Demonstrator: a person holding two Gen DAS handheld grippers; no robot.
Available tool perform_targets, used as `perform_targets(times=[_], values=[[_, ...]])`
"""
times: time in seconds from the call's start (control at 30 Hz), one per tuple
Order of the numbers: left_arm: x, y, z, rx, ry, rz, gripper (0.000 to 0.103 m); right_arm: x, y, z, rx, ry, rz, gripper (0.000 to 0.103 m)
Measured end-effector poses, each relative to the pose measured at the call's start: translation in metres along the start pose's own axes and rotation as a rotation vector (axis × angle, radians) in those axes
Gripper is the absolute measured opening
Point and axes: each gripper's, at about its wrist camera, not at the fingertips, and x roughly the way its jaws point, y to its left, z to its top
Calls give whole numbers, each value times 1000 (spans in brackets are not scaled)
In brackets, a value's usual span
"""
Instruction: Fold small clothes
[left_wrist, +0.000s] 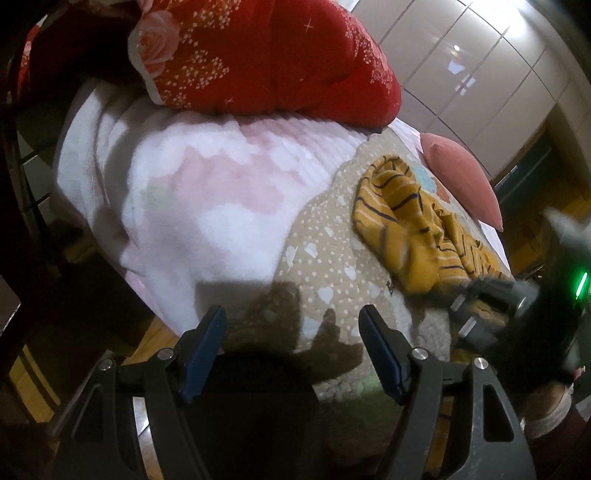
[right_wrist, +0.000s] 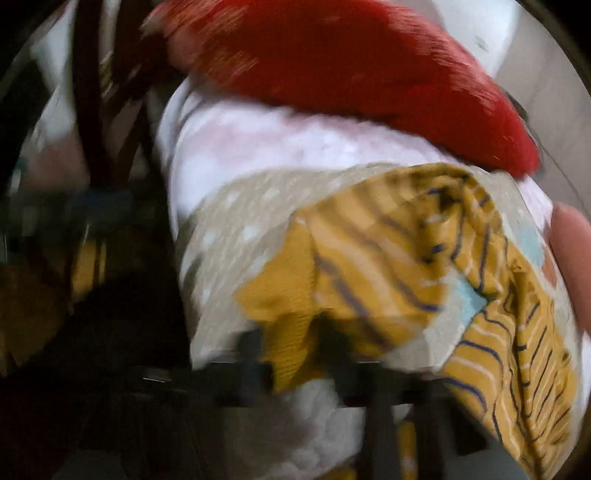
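Blue fingers of the left gripper stand spread wide with nothing between them, above the near edge of the bed. To the right, the right gripper reaches the near end of the crumpled yellow striped garment; its own blurred view shows yellow cloth between its fingers, apparently pinched. A red quilt lies at the far end.

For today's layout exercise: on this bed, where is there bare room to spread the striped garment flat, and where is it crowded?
Free: the dotted beige quilt between the pink-white blanket and the crumpled mustard striped garment, ahead of the open left tongs. Crowded: the far end under the red floral duvet, and the right edge, with the pink cushion and right tongs.
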Motion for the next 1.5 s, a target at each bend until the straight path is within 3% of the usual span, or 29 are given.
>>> perform_targets(times=[0.17, 0.3, 0.43, 0.5, 0.53, 0.6, 0.7, 0.77, 0.9, 0.97, 1.23, 1.3, 1.5], values=[[-6, -23, 6, 54, -17, -18, 73, -81, -91, 17, 304, -203, 15, 12], [-2, -50, 8, 114, -5, -44, 76, -139, -196, -28, 609, -275, -58, 12], [9, -77, 8, 174, 22, -64, 76, -157, -294, -118, 941, -225, -142, 12], [18, -91, 7, 206, 38, -67, 76, -152, -333, -166, 1071, -148, -207, 14], [23, -98, 7, 218, 50, -70, 76, -145, -351, -191, 1116, -65, -291, 18], [33, -110, 5, 239, 81, -82, 76, -146, -362, -219, 1143, 10, -443, 23], [49, -125, -2, 257, 131, -105, 76, -159, -355, -243, 1167, -57, -386, 27], [62, -137, -9, 261, 179, -138, 76, -167, -339, -250, 1159, -88, -353, 37], [77, -157, -29, 293, 241, -174, 77, -183, -305, -266, 1117, -97, -313, 57], [76, -167, -40, 329, 237, -168, 81, -192, -285, -285, 1114, -83, -268, 60], [76, -179, -69, 327, 266, -215, 84, -199, -204, -360, 1124, -12, -154, 62], [76, -175, -79, 294, 286, -263, 88, -196, -189, -371, 1138, -45, -98, 62], [82, -174, -115, 257, 352, -354, 89, -188, -148, -394, 1214, -255, 140, 64]])
